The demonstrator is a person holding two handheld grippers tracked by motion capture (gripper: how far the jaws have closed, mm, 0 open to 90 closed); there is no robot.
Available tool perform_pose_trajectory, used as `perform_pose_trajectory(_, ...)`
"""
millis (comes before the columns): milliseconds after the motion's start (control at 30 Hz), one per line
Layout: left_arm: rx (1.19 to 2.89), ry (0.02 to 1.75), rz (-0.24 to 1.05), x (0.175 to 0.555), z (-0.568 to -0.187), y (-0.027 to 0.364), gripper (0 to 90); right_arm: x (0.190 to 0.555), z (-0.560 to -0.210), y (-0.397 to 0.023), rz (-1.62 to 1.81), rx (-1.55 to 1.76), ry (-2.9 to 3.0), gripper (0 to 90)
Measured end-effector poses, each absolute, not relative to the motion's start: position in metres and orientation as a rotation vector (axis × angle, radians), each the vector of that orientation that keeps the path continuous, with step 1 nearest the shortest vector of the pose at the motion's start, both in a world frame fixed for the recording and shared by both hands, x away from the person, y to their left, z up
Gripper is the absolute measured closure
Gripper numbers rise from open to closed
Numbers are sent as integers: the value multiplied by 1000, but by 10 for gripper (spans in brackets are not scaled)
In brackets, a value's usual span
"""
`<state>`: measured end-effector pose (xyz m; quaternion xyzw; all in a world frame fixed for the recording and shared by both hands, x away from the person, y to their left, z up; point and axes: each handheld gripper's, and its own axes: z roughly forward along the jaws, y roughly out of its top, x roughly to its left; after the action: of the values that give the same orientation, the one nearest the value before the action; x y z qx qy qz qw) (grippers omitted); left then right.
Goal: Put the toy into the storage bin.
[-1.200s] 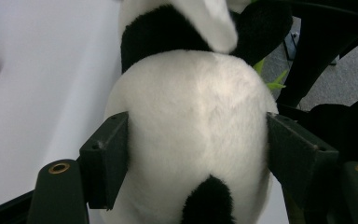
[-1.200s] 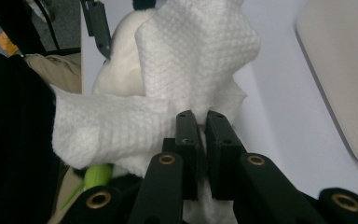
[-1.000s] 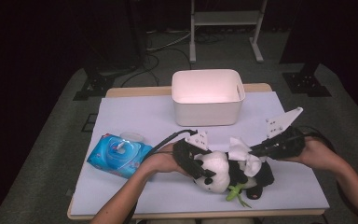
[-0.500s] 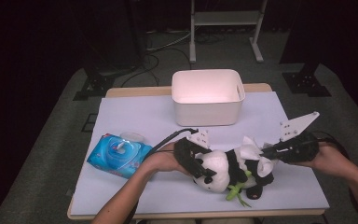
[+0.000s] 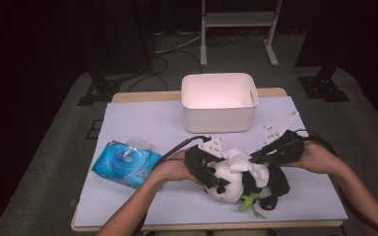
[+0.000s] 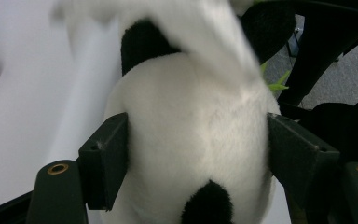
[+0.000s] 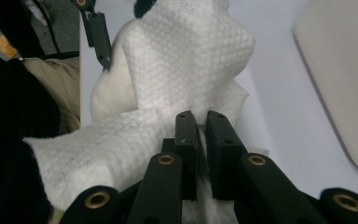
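The left claw (image 5: 207,169) is clenched on the head of the black-and-white plush panda (image 6: 193,154), which lies on the worktop (image 5: 142,123) between both claws. The right claw (image 7: 202,122) pinches a white textured wipe (image 7: 186,56) draped over the panda's body. Beyond them stands the white rectangular plastic bin (image 5: 220,120); left of the left claw lies the blue wet-wipe pack (image 5: 126,163).

Black-and-white panda toy (image 5: 236,179), white dimpled wipe (image 7: 182,60), blue wipes pack (image 5: 125,163).
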<state>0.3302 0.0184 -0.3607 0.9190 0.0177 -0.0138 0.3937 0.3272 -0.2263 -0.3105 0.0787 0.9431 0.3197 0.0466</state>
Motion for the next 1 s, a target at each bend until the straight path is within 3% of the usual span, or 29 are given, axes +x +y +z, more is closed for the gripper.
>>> perform_pose_trajectory(633,2306,62,-38,331,-362,18,287,329,-314,-154,1001,29,2967,824)
perform_pose_trajectory(1000,2309,71,-58,331,-363,21,287,337,-313,-204,908,196,2950,824)
